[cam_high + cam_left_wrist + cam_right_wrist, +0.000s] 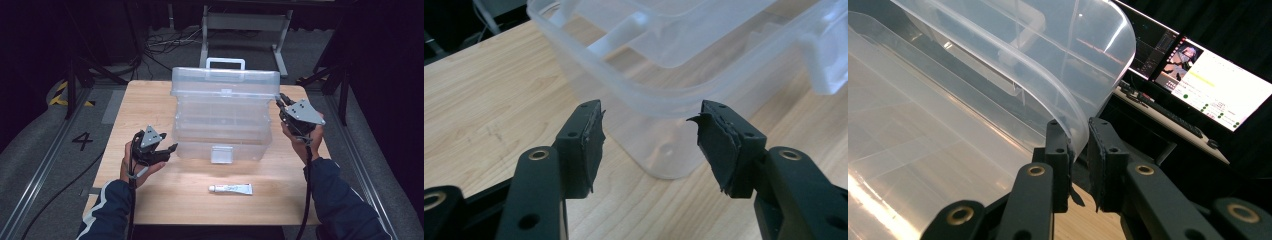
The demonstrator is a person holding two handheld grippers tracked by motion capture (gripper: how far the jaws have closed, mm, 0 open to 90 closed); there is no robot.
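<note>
The wooden bench [165, 200] carries a large clear plastic box [222, 132] at its centre, its hinged lid [225, 82] raised and standing at the box's twelve o'clock side, with a white handle [226, 62] on top. The box looks empty through its clear walls, and a latch tab [222, 154] hangs on the front wall at six o'clock.

The right claw [281, 100] sits at the box's three o'clock, at the lid's right corner. In the right gripper view the right claw [1079, 137] has its jaws drawn close together with the curved edge of the lid [1048, 75] between them; the gap is narrow and the pads appear to pinch the plastic.

The left claw [167, 150] rests at the box's eight o'clock, just beside the front left corner. In the left gripper view the left claw [651, 125] stands about half open with nothing between the pads; the rounded corner of the box [664, 150] lies just ahead of the tips, not touched.

A small white tube [230, 189] lies flat on the bench at six o'clock from the box, well apart from both claws.

The right gripper view also takes in a lit monitor [1218, 85] and a keyboard [1168, 117] beyond the bench, while the high view shows cables [165, 45] on the floor at twelve o'clock.
</note>
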